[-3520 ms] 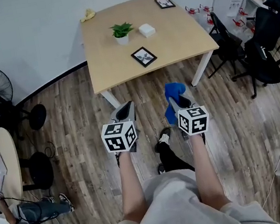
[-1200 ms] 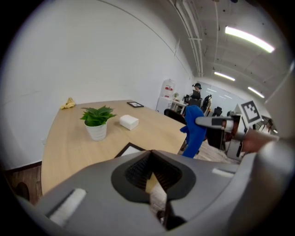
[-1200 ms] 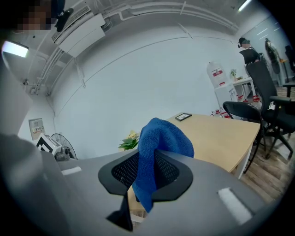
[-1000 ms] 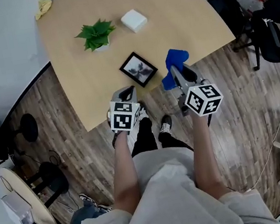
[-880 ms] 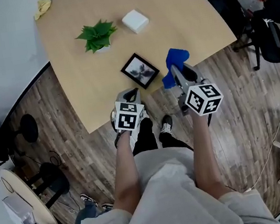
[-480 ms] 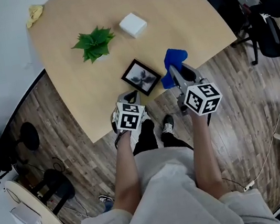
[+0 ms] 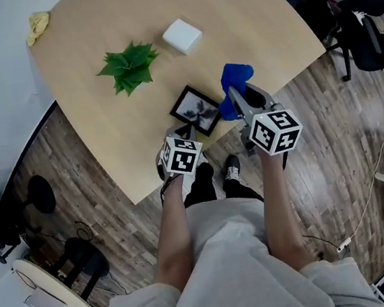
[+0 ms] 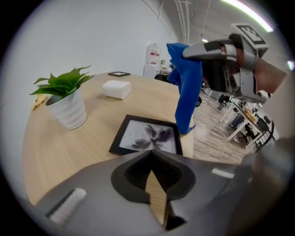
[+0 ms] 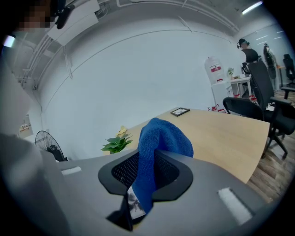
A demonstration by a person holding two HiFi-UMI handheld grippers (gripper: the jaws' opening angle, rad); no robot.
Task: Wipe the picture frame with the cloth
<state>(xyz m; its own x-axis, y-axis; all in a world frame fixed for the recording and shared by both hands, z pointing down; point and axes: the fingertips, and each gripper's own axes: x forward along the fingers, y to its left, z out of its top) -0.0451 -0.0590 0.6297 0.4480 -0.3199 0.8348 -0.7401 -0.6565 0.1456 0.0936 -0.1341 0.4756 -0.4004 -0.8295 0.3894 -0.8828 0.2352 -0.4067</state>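
Right gripper [image 7: 235, 97] is clamped on the blue cloth [image 7: 235, 75] just beside the picture frame [image 7: 196, 110]. Left gripper [image 8: 151, 156] has its jaws together, empty, near the frame.

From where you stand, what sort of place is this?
Probably an office or shared workroom. Black office chairs stand beside a pale wooden table on a wood-plank floor, and a standing fan is near the white wall.

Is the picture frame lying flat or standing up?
Lying flat, face up: the frame rests with its whole border on the table, picture facing upward.
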